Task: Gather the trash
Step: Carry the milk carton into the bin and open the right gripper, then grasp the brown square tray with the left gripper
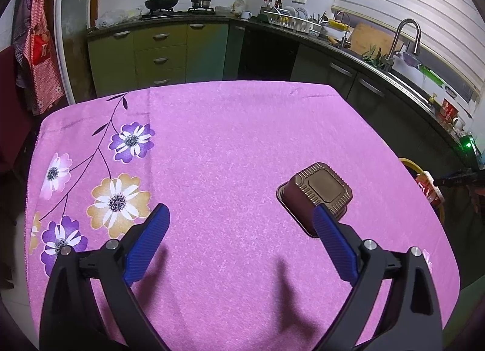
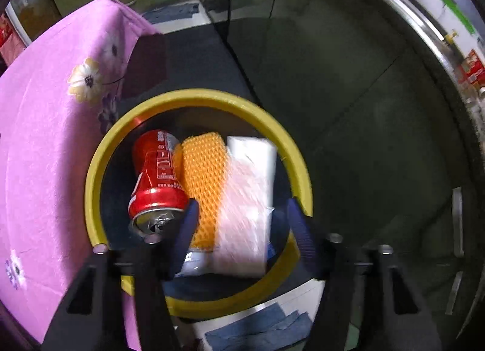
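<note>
R claw (image 2: 241, 217) hung open over yellow bin (image 2: 94, 187), nothing gripped; red can (image 2: 157, 175), orange mesh (image 2: 204, 175) & white pack (image 2: 248, 199) lay in the bin below its tips. L claw (image 1: 242, 223) open w/ nothing between fingers, brown foil tray (image 1: 315, 193) upside-down on pink cloth (image 1: 227, 138) just past its R finger.

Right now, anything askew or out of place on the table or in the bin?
One thing: the brown tray lies tipped on its side on the tablecloth, beside the left claw. In the bin the can just lies sideways.

Right gripper (image 2: 241, 223) above yellow bin (image 2: 91, 187), jaws apart, nothing pinched. Bin holds red can (image 2: 157, 175), orange mesh (image 2: 203, 175), white pack (image 2: 248, 196).
</note>
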Action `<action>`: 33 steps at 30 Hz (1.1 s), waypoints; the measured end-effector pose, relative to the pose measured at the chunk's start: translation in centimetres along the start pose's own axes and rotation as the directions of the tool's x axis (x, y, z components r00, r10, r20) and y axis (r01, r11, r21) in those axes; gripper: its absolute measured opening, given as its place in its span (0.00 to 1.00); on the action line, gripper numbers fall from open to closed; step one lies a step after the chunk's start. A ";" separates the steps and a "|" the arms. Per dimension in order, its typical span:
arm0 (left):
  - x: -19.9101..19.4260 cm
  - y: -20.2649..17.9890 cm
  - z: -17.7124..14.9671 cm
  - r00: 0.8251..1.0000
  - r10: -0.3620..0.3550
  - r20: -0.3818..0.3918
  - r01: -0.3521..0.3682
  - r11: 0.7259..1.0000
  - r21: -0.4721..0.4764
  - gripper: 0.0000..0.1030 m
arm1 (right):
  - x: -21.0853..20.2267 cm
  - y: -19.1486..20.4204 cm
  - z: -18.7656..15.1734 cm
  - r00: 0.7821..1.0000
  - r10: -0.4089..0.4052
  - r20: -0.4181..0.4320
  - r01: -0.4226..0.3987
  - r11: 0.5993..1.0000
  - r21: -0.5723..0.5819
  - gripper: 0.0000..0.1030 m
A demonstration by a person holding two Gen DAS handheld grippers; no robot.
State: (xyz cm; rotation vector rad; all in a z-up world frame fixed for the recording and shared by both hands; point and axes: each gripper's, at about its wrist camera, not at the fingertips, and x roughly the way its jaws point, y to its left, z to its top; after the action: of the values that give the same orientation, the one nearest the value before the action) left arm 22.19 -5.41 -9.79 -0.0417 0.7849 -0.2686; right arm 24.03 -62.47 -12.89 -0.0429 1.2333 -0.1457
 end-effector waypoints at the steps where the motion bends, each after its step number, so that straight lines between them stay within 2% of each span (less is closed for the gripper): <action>1: 0.0 -0.1 0.0 1.000 -0.005 -0.003 0.005 1.000 0.002 0.89 | -0.6 0.1 -0.3 1.000 0.006 0.011 -0.006 1.000 0.010 0.60; 5: 0.1 -1.0 -0.1 0.998 -0.058 -0.014 0.059 0.998 0.030 0.89 | -3.2 0.5 -2.0 0.997 0.028 0.072 -0.030 0.999 0.018 0.60; 9: 0.6 -2.2 -0.2 0.990 -0.129 -0.056 0.132 0.989 0.061 0.90 | -6.0 2.1 -4.9 0.984 0.096 0.148 -0.099 0.995 0.017 0.61; 11: 1.0 -2.8 -0.1 0.973 -0.202 -0.108 0.208 0.977 0.054 0.90 | -7.0 3.0 -6.2 0.975 0.132 0.177 -0.136 0.991 0.012 0.61; 13: 1.3 -3.2 0.1 0.958 -0.239 -0.157 0.253 0.964 0.079 0.90 | -7.9 3.8 -7.5 0.964 0.173 0.202 -0.176 0.984 0.001 0.63; 17: 1.9 -3.8 1.2 0.955 -0.244 -0.171 0.272 0.949 0.162 0.90 | -9.0 5.1 -8.9 0.949 0.221 0.224 -0.221 0.975 -0.025 0.65; 24: 4.8 -5.3 3.5 0.924 -0.315 -0.217 0.367 0.891 0.268 0.90 | -9.9 7.7 -9.5 0.929 0.273 0.250 -0.267 0.962 -0.061 0.67; 28: 5.9 -6.3 3.8 0.913 -0.327 -0.246 0.397 0.852 0.340 0.90 | -9.9 9.1 -9.3 0.926 0.288 0.245 -0.274 0.958 -0.088 0.69; 33: 7.0 -7.0 3.3 0.909 -0.313 -0.276 0.406 0.816 0.413 0.90 | -9.8 9.8 -9.1 0.925 0.292 0.243 -0.276 0.956 -0.097 0.71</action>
State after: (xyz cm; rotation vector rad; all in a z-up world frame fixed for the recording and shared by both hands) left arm 27.68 -14.19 -11.32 0.2959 0.8897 -0.8326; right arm 13.17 -51.01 -7.78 0.0633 0.9737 0.1481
